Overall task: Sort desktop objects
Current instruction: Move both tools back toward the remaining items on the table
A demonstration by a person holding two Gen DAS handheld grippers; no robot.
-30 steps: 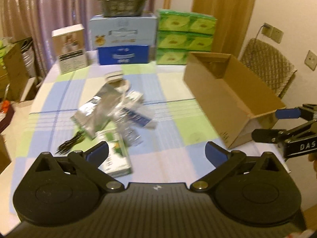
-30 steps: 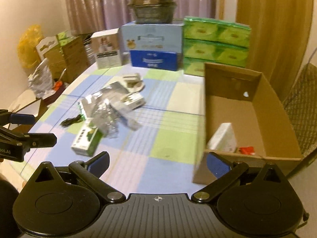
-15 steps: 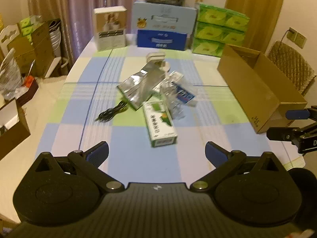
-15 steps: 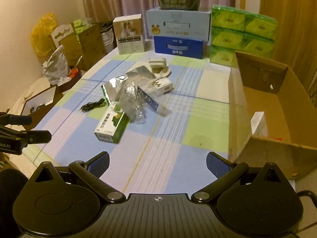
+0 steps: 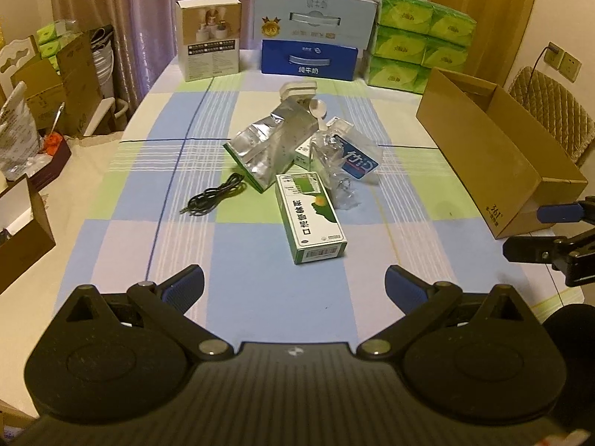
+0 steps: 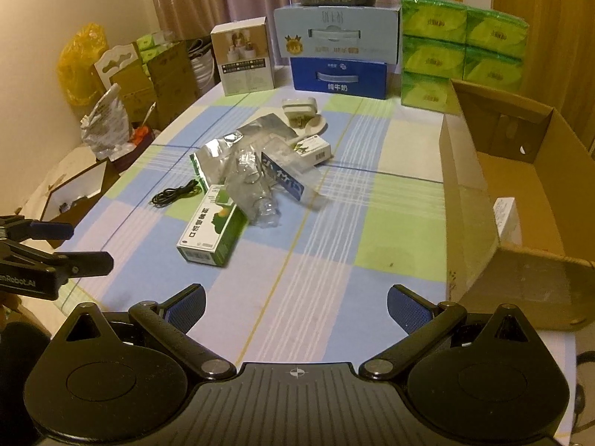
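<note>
both the left gripper (image 5: 293, 284) and the right gripper (image 6: 295, 303) hang spread and empty above the near edge of the counter (image 5: 260, 297). the green box (image 5: 310, 216) lies flat at the near side of the clutter, its long axis running near to far, barcode end nearest. the cardboard box (image 6: 520, 200) stands open at right.

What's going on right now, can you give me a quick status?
Left gripper open, empty, over near table edge. Right gripper open, empty. Green box nearest in the pile; cardboard box waits right. Nothing blocking.
</note>
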